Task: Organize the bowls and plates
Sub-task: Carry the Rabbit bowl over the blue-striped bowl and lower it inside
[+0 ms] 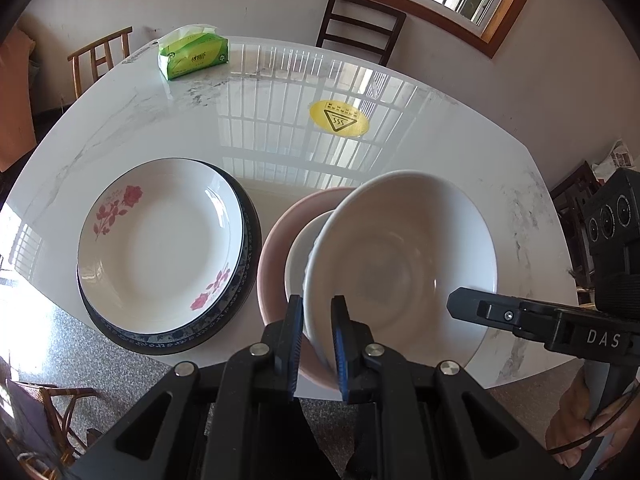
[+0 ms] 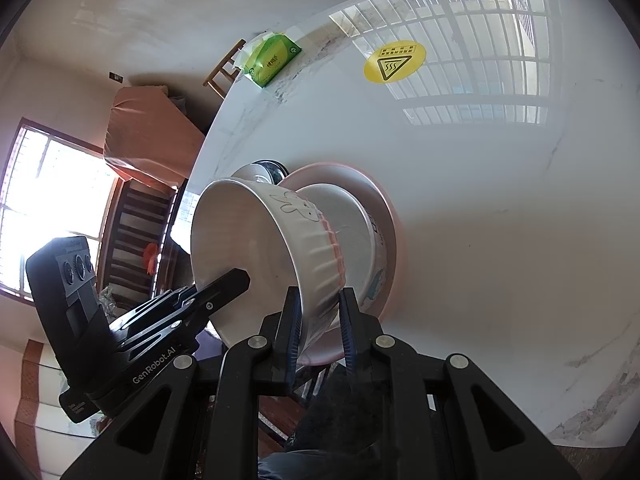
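Note:
A white ribbed bowl with a rabbit drawing [image 1: 404, 264] [image 2: 280, 248] is held tilted above a smaller white bowl [image 1: 300, 264] [image 2: 360, 232] that sits in a pink bowl [image 1: 276, 240] [image 2: 384, 216]. My left gripper [image 1: 316, 336] is shut on the ribbed bowl's near rim. My right gripper [image 2: 320, 328] is shut on the same bowl's rim from the other side; it also shows in the left wrist view [image 1: 480, 308]. A white rose-patterned plate [image 1: 160, 236] lies on a blue-rimmed plate [image 1: 240, 304] to the left.
The white marble table [image 1: 280, 128] carries a green tissue pack [image 1: 194, 56] [image 2: 272, 60] at the far left and a yellow hot-surface sticker [image 1: 339, 118] [image 2: 395, 61]. Chairs [image 1: 360, 24] stand around the table. The table's near edge is just under the bowls.

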`<state>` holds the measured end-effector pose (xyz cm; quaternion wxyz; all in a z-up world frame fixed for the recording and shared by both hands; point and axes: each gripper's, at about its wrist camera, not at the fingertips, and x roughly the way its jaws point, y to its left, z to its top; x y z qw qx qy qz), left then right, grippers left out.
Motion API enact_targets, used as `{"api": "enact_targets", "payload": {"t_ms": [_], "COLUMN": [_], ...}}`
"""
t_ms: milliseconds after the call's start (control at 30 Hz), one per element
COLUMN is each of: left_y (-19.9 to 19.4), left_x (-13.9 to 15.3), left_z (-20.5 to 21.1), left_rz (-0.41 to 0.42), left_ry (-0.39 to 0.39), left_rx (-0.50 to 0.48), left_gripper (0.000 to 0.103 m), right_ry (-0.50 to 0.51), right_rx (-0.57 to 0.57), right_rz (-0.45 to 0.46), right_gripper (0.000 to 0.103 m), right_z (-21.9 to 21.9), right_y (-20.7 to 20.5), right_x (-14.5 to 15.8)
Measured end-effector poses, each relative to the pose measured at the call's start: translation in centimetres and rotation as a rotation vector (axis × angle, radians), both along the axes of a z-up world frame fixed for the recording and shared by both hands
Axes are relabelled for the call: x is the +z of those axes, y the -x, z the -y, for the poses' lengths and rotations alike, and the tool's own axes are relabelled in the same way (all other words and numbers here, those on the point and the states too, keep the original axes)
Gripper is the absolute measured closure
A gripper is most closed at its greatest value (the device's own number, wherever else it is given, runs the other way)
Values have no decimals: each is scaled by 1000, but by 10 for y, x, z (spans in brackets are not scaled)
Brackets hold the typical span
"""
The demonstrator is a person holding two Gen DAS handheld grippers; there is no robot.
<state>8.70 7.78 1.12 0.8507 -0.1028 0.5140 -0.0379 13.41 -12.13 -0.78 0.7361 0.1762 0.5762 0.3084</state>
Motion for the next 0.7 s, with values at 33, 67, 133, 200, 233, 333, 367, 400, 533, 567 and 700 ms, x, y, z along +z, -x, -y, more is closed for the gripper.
{"api": "enact_targets", "payload": {"t_ms": [33, 67, 133, 200, 233, 333, 367, 400, 533, 567, 700], "left_y": [0, 0, 0, 0, -1, -2, -3, -3, -4, -4, -5], "left_x": [0, 0, -1, -1, -2, -3, -3, -4, -4, -5, -5], "left_z": [0, 0, 0, 0, 0, -1, -1, -2, -3, -3, -6], "left_rz": [-1, -1, -2, -3, -5, -12, -14, -14, -16, -17, -18], "left_ry": [1, 1, 2, 3, 2, 3, 4, 4, 4, 4, 8], "left_rx": [0, 1, 1, 2, 2, 3, 3, 4, 6, 6, 11], "left_gripper": [88, 88, 88, 88, 88, 88, 88, 88, 88, 88, 88], "right_ry": [0, 1, 0, 0, 0, -1, -1, -2, -3, -2, 0], "right_rx": [-1, -1, -3, -3, -4, -6, -7, -9, -19, -19, -22], "right_rz": [-2, -3, -7, -8, -8, -11, -13, -15, -17, -18, -24], "right_gripper": [84, 84, 84, 84, 84, 84, 84, 84, 84, 83, 83], "right_z": [0, 0, 0, 0, 0, 0, -1, 0, 0, 0, 1], "right_y": [0, 0, -1, -1, -2, -2, -3, -3, -5, -5, -5], "right_x": [0, 0, -1, -2, -2, -2, -3, -3, -4, -4, -6]}}
